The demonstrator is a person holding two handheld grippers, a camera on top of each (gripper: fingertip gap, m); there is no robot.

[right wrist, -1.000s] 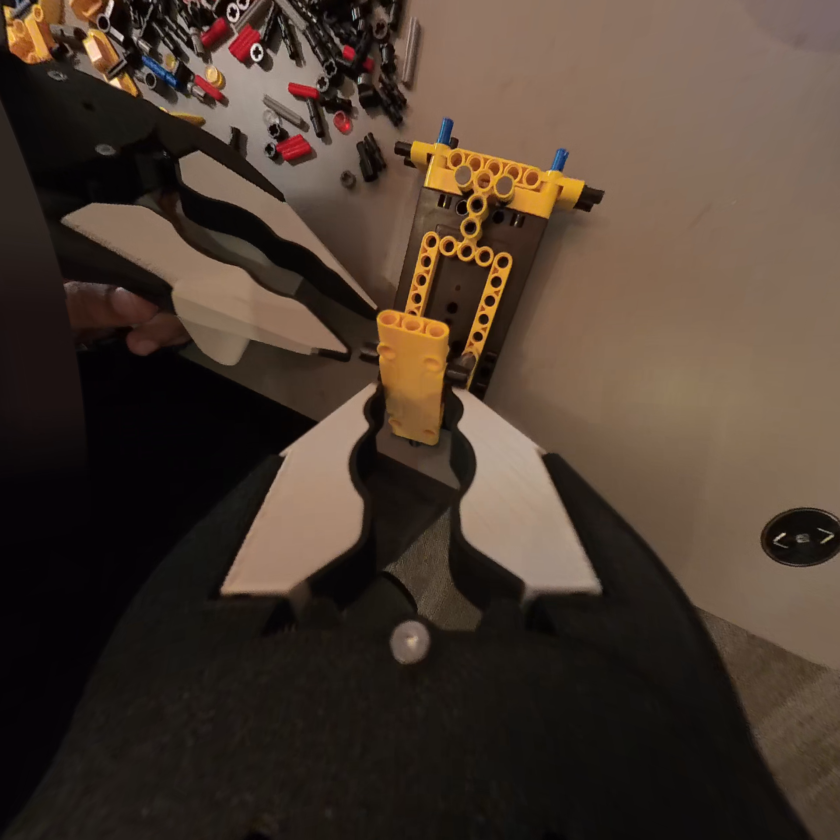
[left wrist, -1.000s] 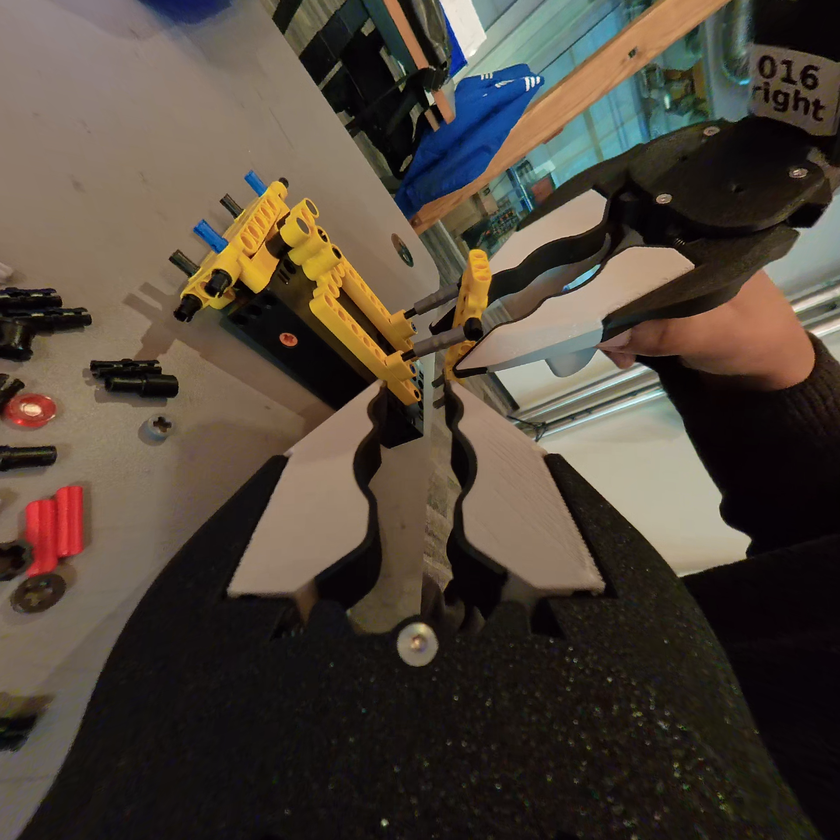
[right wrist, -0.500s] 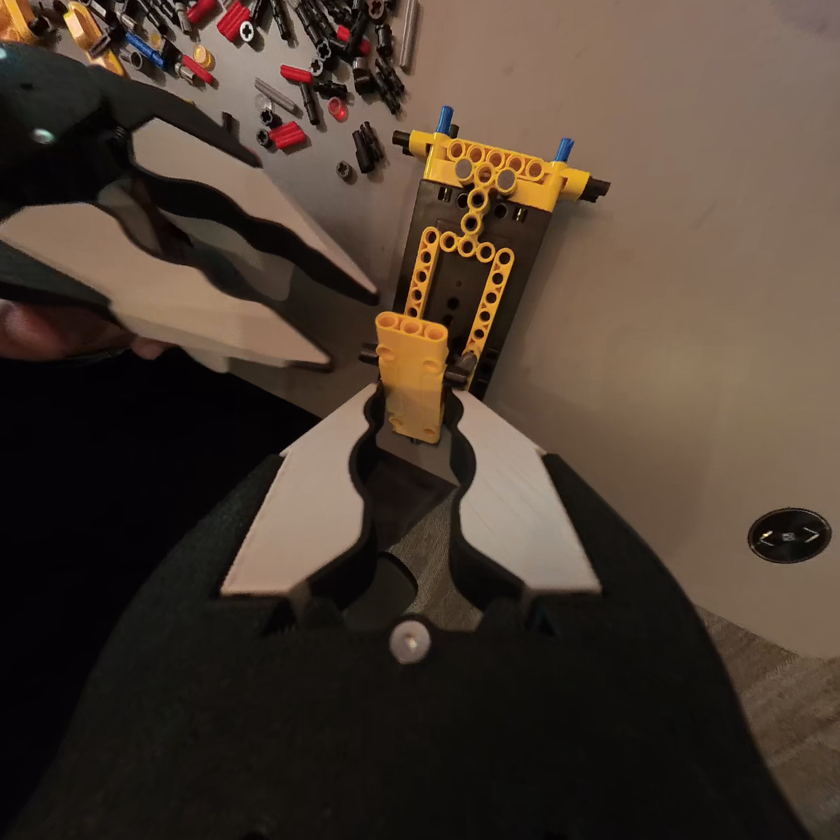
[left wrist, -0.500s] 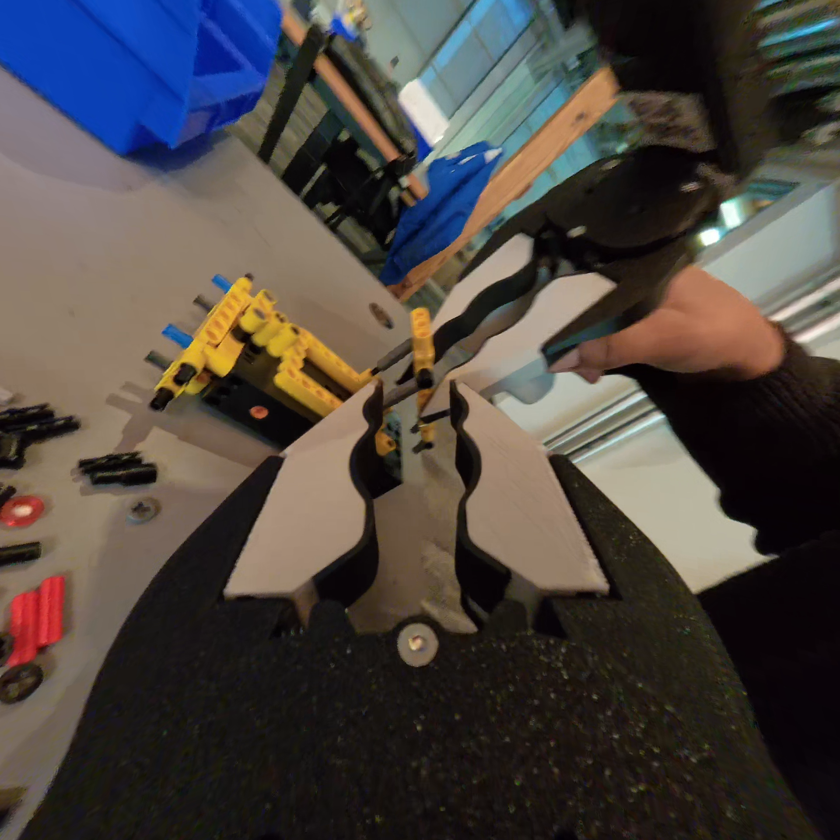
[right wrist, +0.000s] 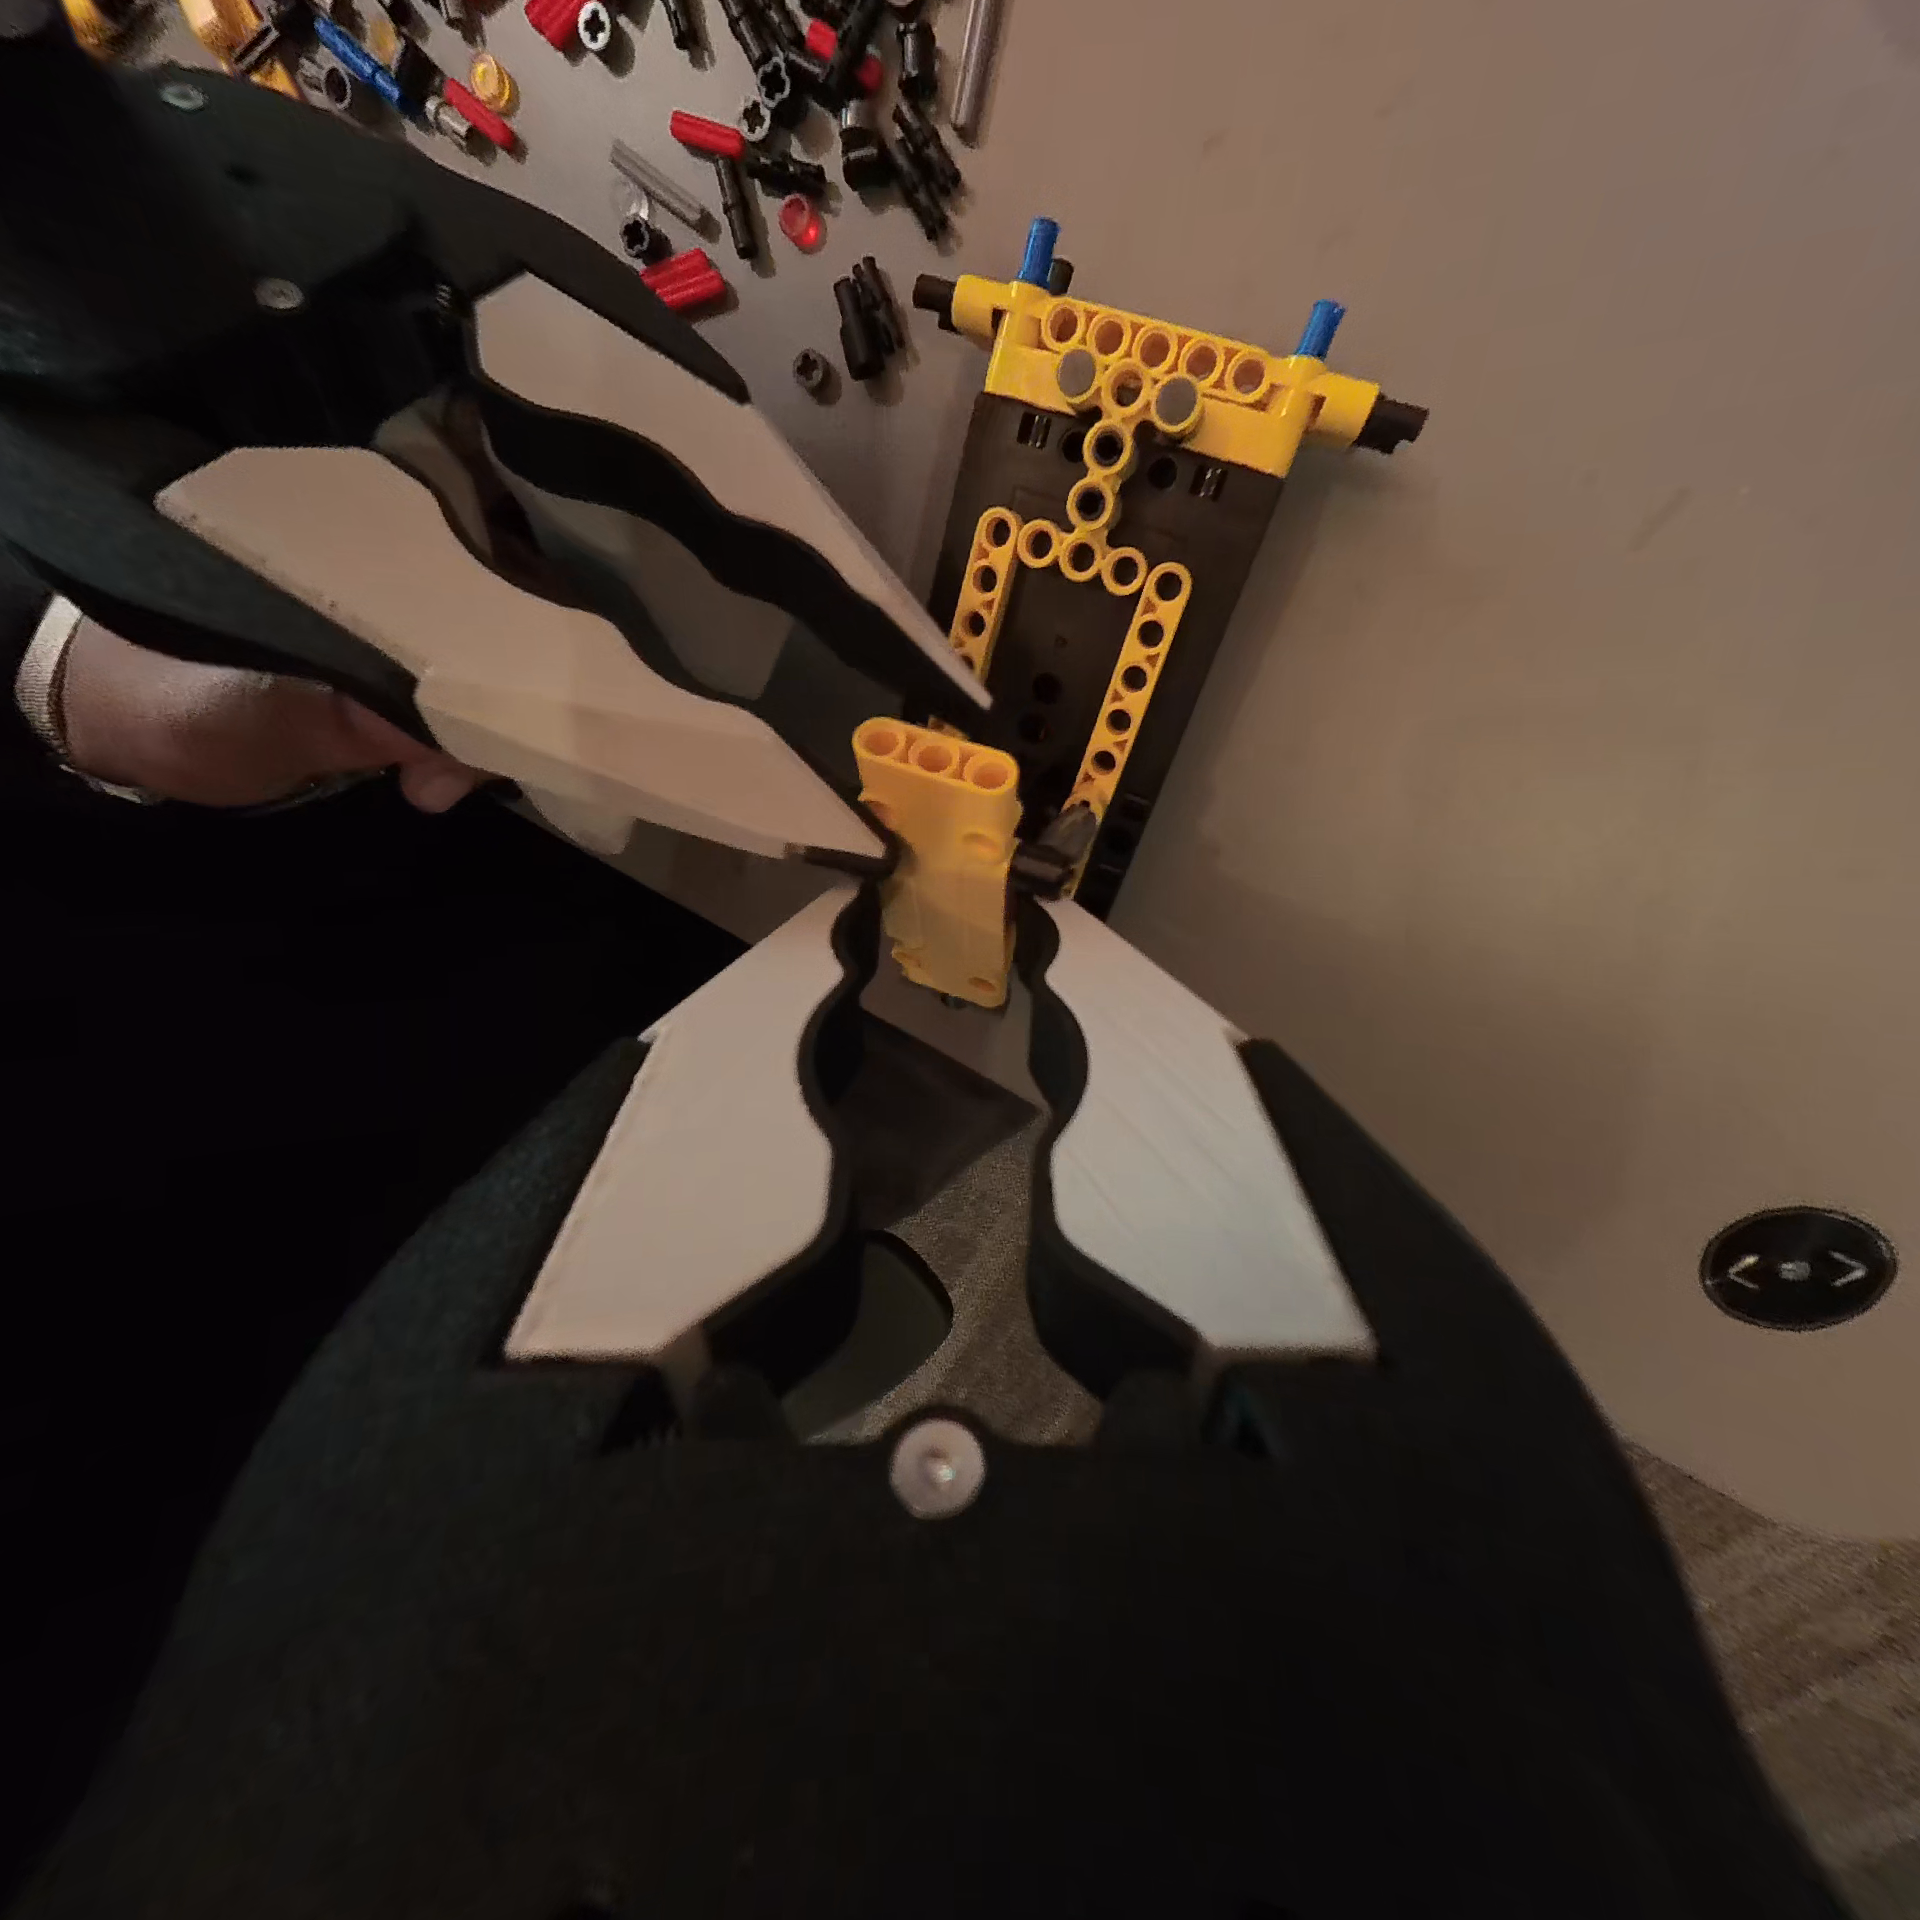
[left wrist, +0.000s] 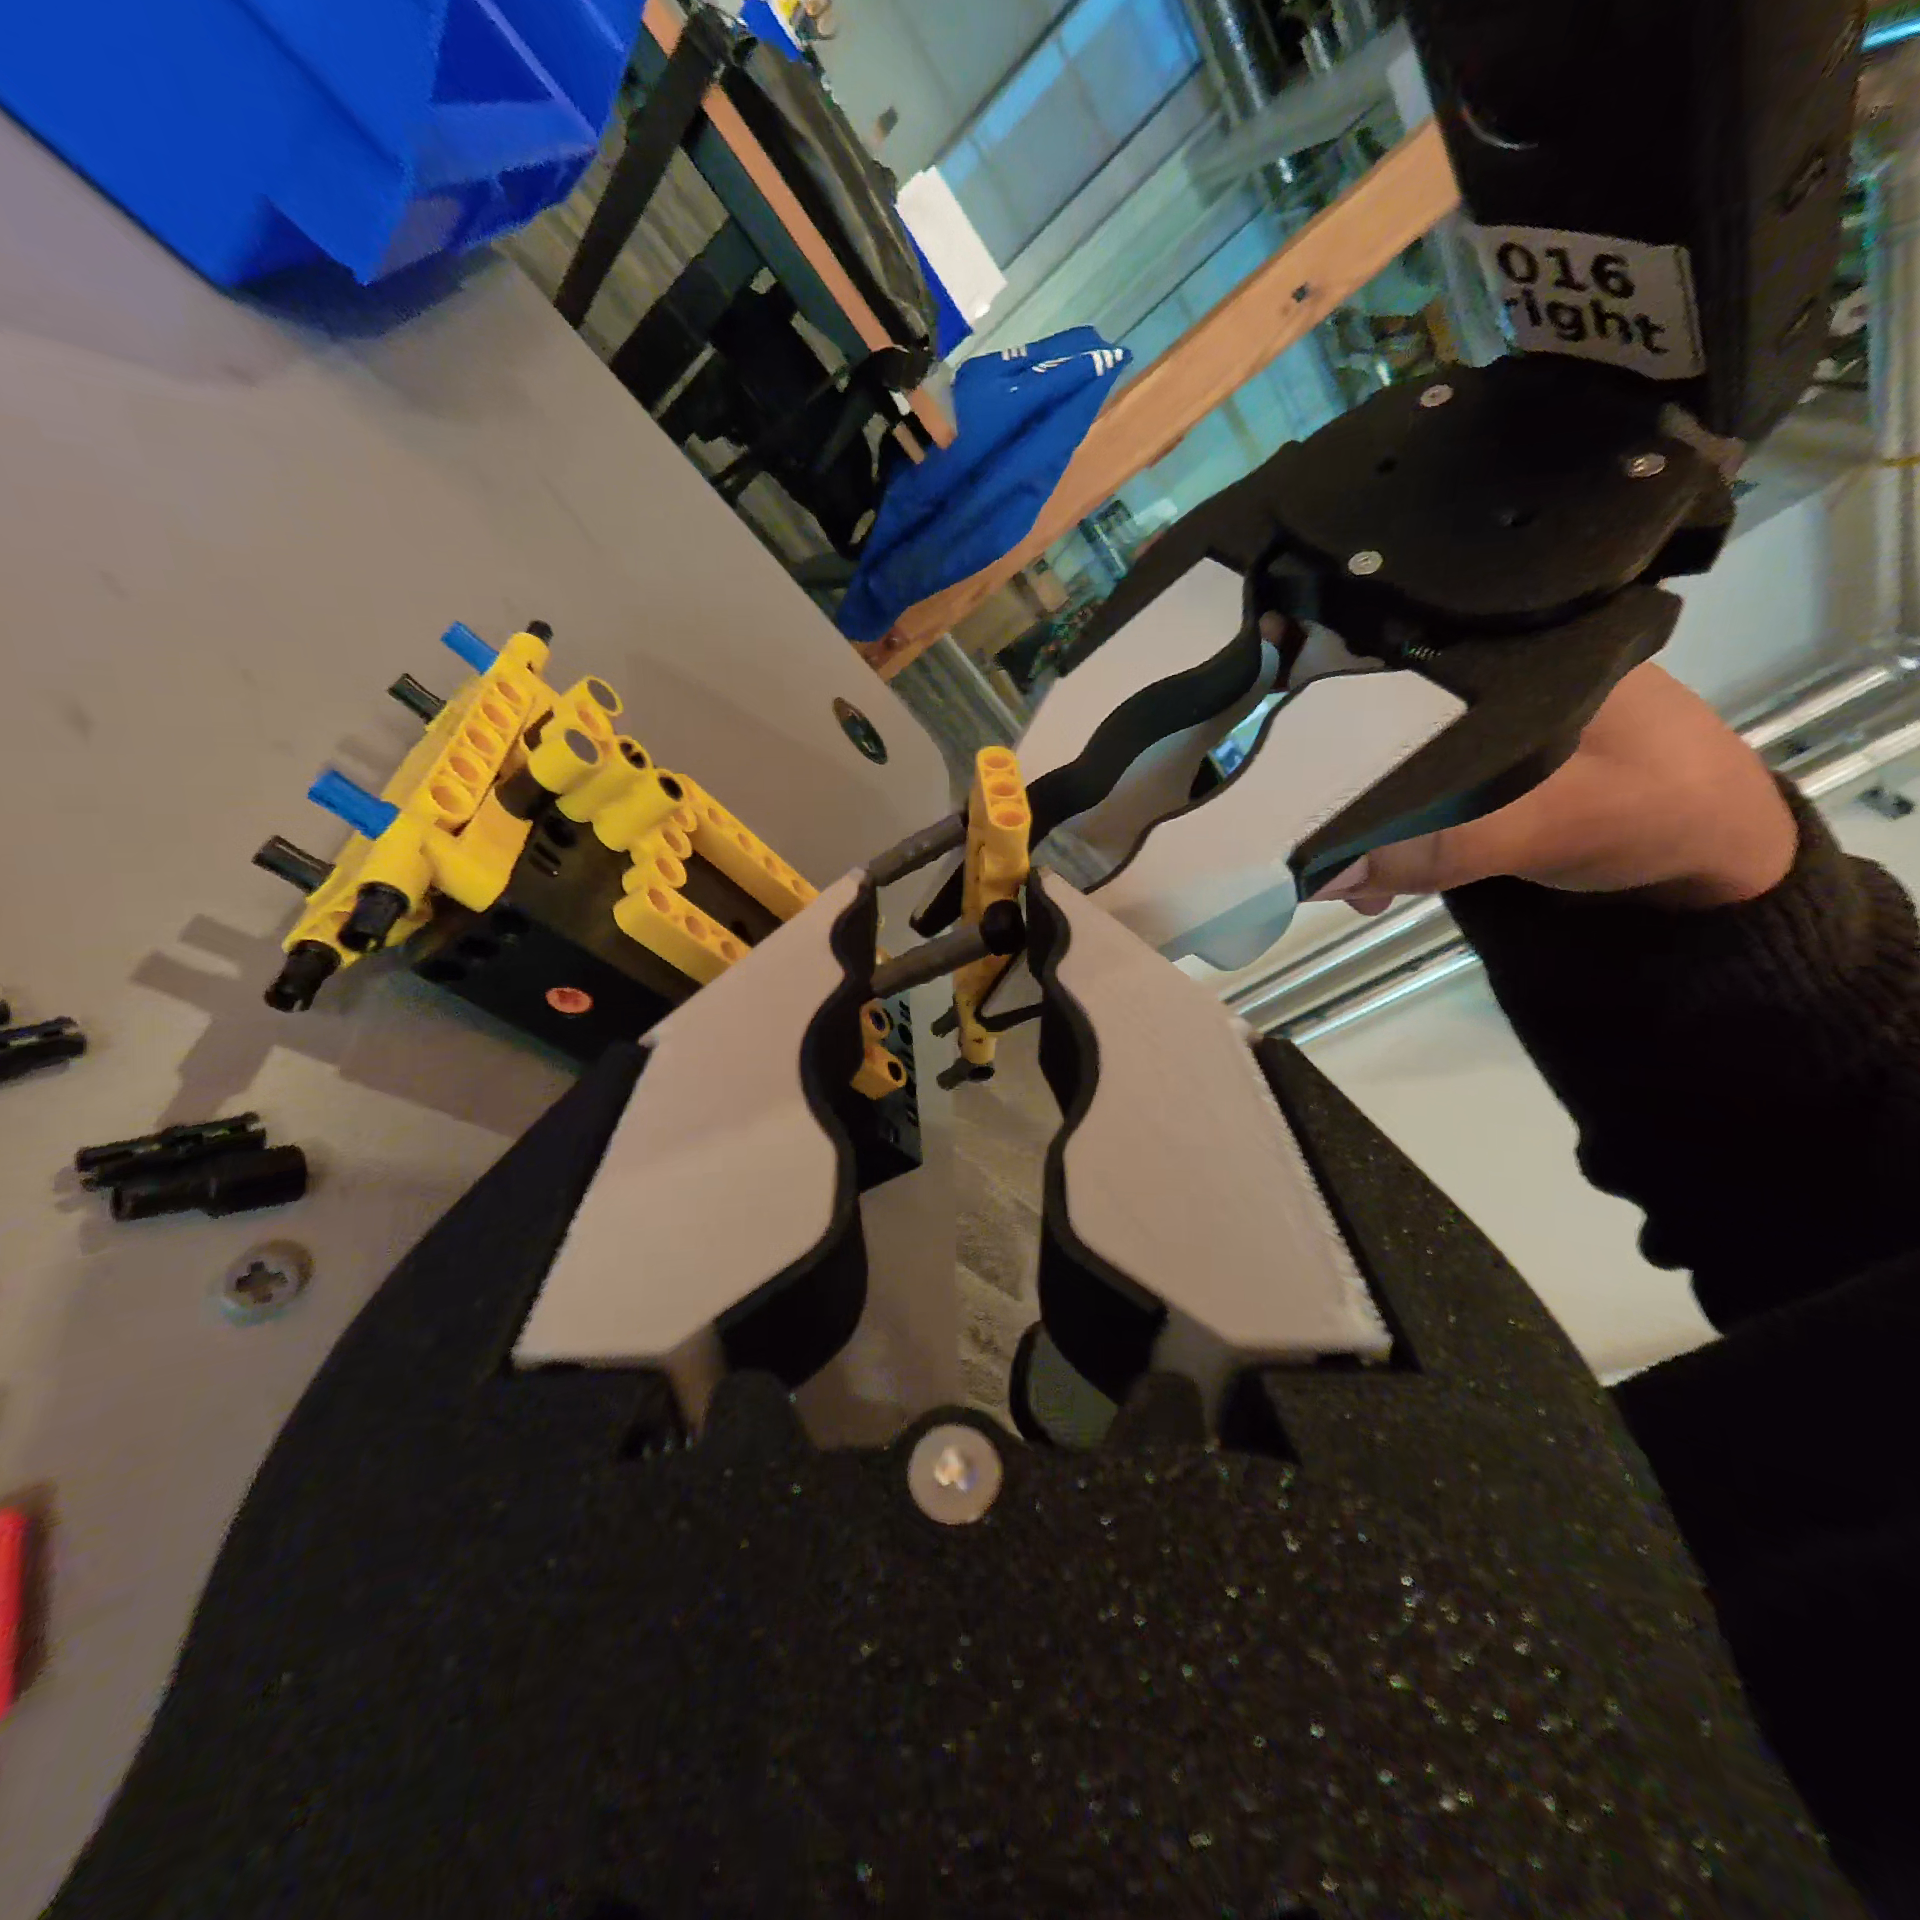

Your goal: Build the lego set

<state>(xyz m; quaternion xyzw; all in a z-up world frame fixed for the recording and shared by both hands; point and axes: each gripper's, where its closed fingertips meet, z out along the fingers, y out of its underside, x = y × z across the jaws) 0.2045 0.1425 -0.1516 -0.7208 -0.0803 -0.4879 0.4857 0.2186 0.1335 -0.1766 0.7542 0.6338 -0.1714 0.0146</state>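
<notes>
The yellow piece point(left wrist: 995, 831) with dark pins stands upright off the table edge, pinched in the right gripper point(left wrist: 1023, 821), whose black fingers reach in from the right above a hand point(left wrist: 1621, 821). The left gripper point(left wrist: 948, 904) has its tips either side of the pins with a gap showing; I cannot tell whether it grips them. A yellow frame point(left wrist: 582, 821) lies on the grey table point(left wrist: 208, 520), black pins point(left wrist: 192, 1164) nearby.

From the right wrist, the right gripper point(right wrist: 940, 914) is clenched on the yellow piece point(right wrist: 940, 842). The left gripper point(right wrist: 925, 769) meets the piece's left side. The frame point(right wrist: 1122, 499) lies beyond, loose parts point(right wrist: 748, 135) farther off.
</notes>
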